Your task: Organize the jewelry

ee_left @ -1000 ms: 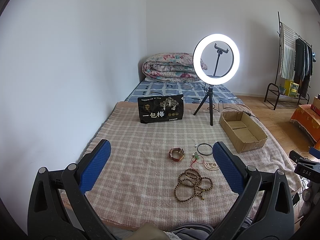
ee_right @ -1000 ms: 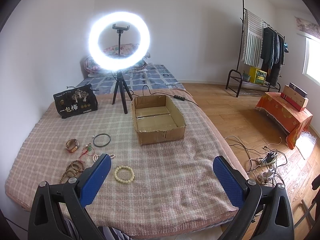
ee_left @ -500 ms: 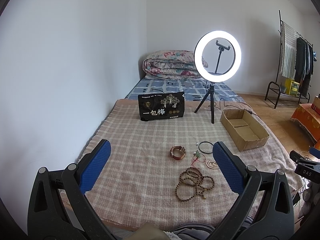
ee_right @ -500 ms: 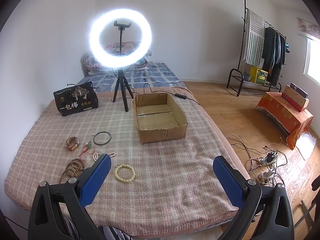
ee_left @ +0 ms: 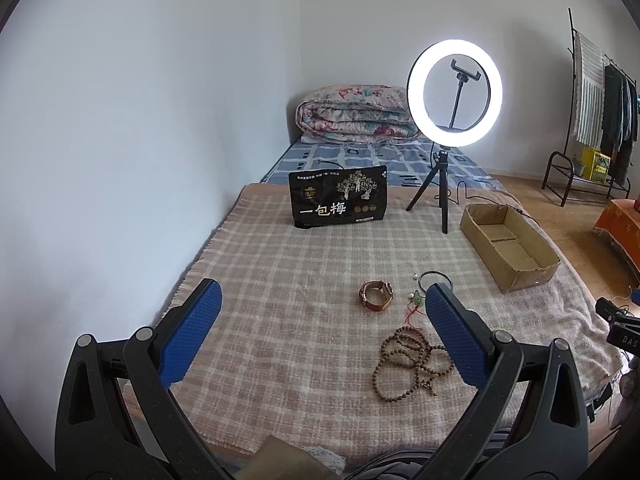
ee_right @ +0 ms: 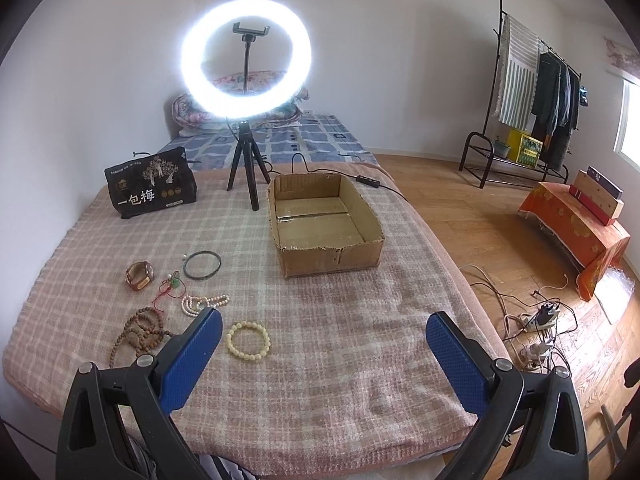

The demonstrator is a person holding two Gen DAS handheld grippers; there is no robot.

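Observation:
Jewelry lies on a plaid blanket [ee_right: 328, 364]: a brown wooden bead necklace [ee_left: 408, 362] [ee_right: 138, 332], a brown leather bracelet [ee_left: 376, 295] [ee_right: 140, 275], a dark thin bangle [ee_right: 202, 265], a red-cord green pendant [ee_right: 171, 285], a pearl string [ee_right: 204, 303] and a cream bead bracelet [ee_right: 249, 339]. An open, empty cardboard box [ee_right: 324, 224] [ee_left: 508, 242] sits beyond them. My left gripper [ee_left: 322, 312] is open and empty, above the blanket left of the jewelry. My right gripper [ee_right: 322, 344] is open and empty, the cream bracelet just inside its left finger.
A lit ring light on a tripod [ee_right: 246, 76] [ee_left: 454, 94] stands behind the box, its cable running off right. A black snack bag [ee_right: 150, 186] [ee_left: 338, 202] stands at the back left. A wall runs along the left; floor cables [ee_right: 536, 320] lie right of the bed.
Both grippers have moved slightly forward and to the left over the blanket; the jewelry and box look a little nearer. Nothing was picked up.

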